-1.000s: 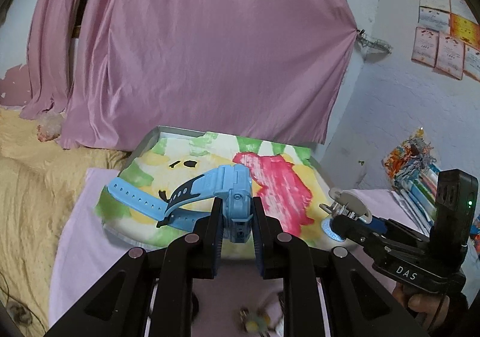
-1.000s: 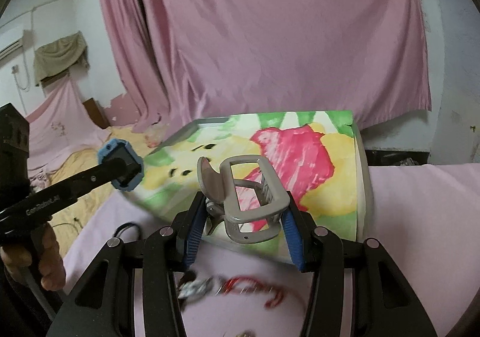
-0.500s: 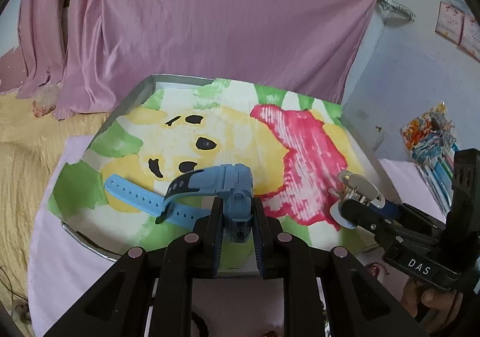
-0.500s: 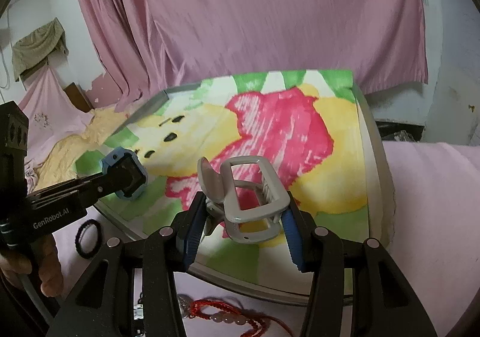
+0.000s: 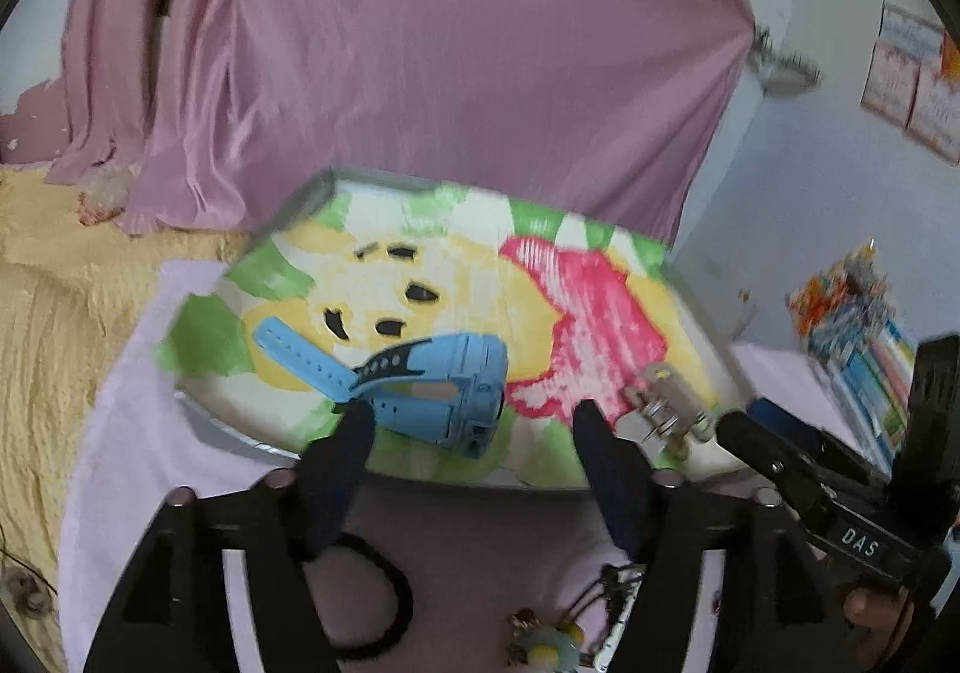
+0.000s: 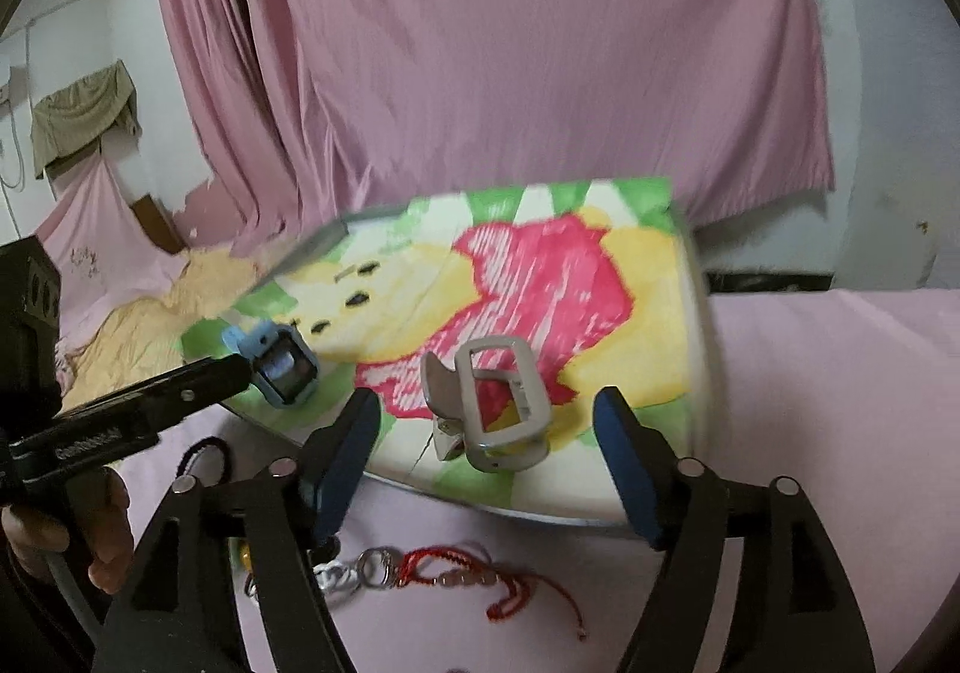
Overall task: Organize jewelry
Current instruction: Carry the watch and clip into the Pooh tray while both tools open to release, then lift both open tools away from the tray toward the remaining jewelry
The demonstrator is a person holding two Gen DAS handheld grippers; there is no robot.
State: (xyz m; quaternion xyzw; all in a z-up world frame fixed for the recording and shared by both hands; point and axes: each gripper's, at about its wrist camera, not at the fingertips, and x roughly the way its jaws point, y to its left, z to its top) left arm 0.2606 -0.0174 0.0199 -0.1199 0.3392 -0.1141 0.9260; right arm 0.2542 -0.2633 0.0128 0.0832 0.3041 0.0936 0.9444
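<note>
1. On the tray (image 5: 198,409), lined with a cartoon bear cloth, lies the blue watch (image 5: 444,391), its strap stretched toward the left edge.
2. Left tongs (image 5: 474,433) stand wide open just short of the watch, gripping nothing.
3. Near the tray's front edge sits the grey clip (image 6: 498,403), upright on the red patch of the cloth.
4. Right tongs (image 6: 489,433) are spread open on either side of the clip, apart from it.
5. Before the tray, on the pink sheet (image 6: 840,403), lie a black hair tie (image 5: 384,607), a red beaded bracelet (image 6: 462,568) and a silver chain (image 6: 354,571).
6. A hand (image 6: 96,535) grips the left handle.
</note>
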